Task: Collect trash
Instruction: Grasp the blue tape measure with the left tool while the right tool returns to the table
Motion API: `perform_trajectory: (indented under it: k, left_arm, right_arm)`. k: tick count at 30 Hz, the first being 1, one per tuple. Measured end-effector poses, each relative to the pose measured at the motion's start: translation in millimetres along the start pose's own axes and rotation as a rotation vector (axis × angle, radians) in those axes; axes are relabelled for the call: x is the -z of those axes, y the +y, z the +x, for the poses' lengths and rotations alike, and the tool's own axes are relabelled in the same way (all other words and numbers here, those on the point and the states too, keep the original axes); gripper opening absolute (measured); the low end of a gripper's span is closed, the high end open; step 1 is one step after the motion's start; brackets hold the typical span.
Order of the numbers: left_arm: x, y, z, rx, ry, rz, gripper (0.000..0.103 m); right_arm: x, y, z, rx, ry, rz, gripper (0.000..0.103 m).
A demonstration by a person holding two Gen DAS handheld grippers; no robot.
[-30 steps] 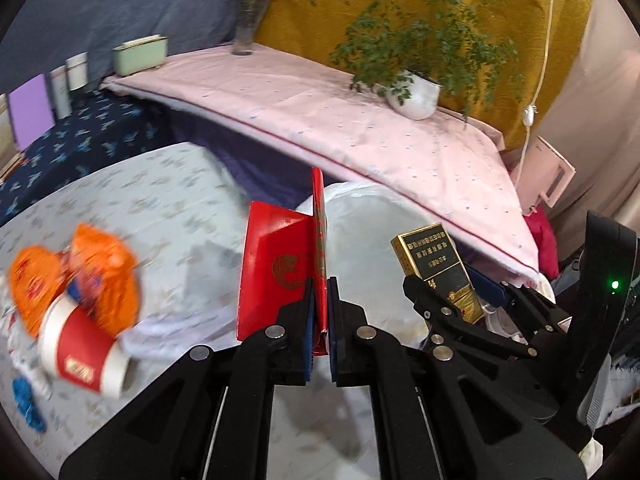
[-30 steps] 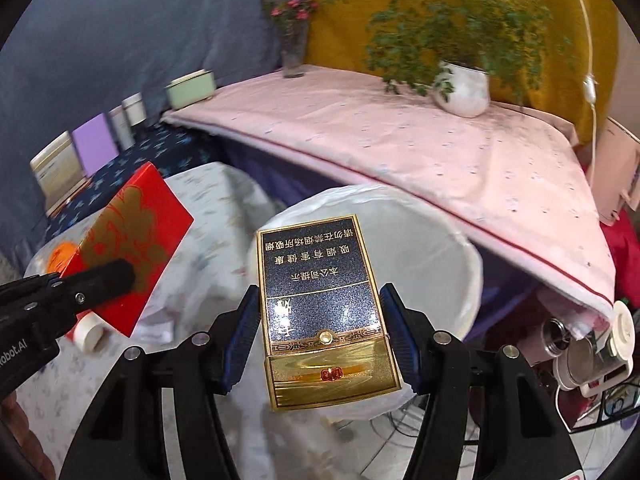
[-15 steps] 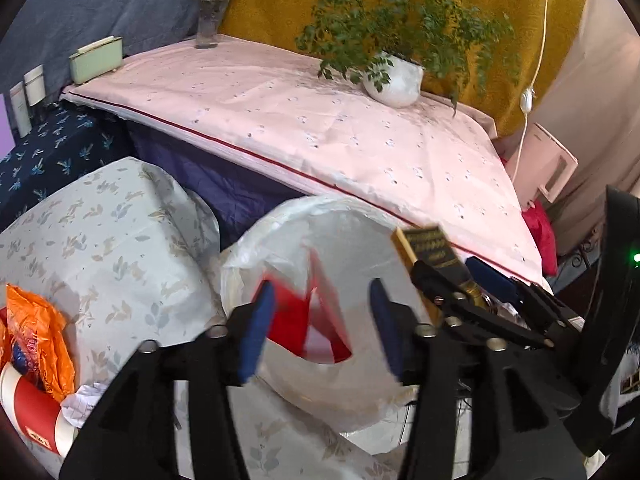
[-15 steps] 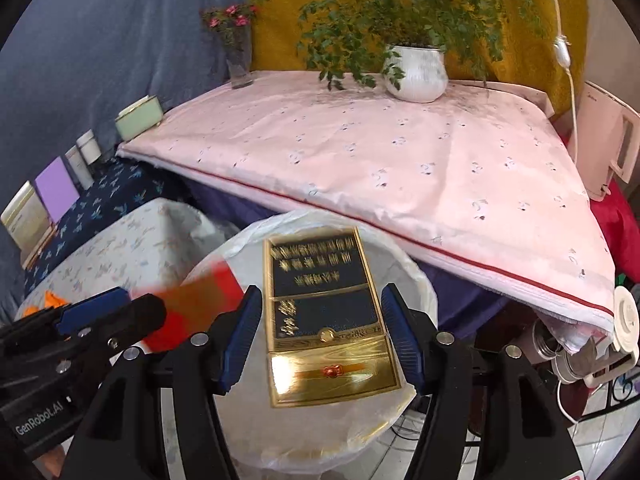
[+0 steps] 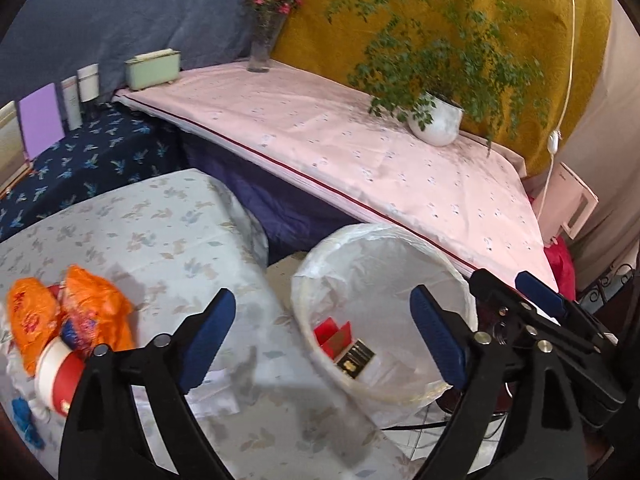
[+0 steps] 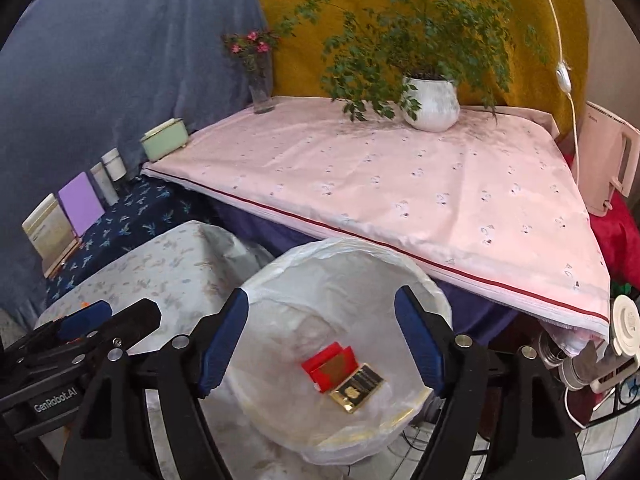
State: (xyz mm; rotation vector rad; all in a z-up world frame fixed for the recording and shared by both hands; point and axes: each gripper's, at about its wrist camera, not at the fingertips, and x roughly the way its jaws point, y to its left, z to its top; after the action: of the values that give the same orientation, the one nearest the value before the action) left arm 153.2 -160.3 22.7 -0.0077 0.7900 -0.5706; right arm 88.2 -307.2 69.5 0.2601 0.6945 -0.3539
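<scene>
A white-lined waste bin (image 5: 316,276) (image 6: 280,276) stands beside the leaf-print table. At its bottom lie a red box (image 5: 334,334) (image 6: 330,364) and a black-and-gold box (image 5: 356,358) (image 6: 356,386). My left gripper (image 5: 324,340) hovers over the table's corner and the bin, jaws opening, nothing between them. My right gripper (image 6: 322,346) hangs above the bin, jaws opening and empty. On the table's left lie orange wrappers (image 5: 92,312) and a red-and-white paper cup (image 5: 60,376).
A pink-covered table (image 6: 400,192) behind the bin carries a potted plant (image 6: 430,104), a flower vase (image 6: 260,92) and a green tin (image 6: 166,144). A dark blue shelf (image 5: 92,160) at the left holds cards and cups. Cables and clutter lie at the right by the floor.
Both grippers let go over the bin: the red box left the left jaws and the black-and-gold box left the right jaws. Both now lie at the bin's bottom, and both jaws stand wider.
</scene>
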Motion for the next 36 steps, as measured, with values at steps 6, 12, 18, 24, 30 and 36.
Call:
perform_trajectory:
  k: [6, 12, 18, 24, 30, 36]
  left_arm:
    - [12, 43, -36, -0.083, -0.037, -0.073, 0.090]
    - [37, 100, -68, -0.186, -0.046, -0.153, 0.090]
    - [58, 150, -96, -0.284, -0.049, -0.217, 0.090]
    - [83, 197, -117, -0.350, -0.033, -0.271, 0.090]
    - [118, 239, -123, -0.412, 0.013, -0.327, 0.090]
    - [148, 274, -121, -0.453, 0.067, -0.381, 0.089]
  right_arm:
    - [8, 38, -14, -0.058, 0.003, -0.047, 0.074]
    - [20, 78, -20, -0.103, 0.017, -0.106, 0.075]
    - [36, 118, -19, -0.146, 0.046, -0.150, 0.075]
    - [54, 154, -13, -0.169, 0.080, -0.191, 0.075]
    - [72, 178, -8, -0.177, 0.115, -0.214, 0.075]
    - [89, 196, -3, -0.174, 0.145, -0.242, 0.075]
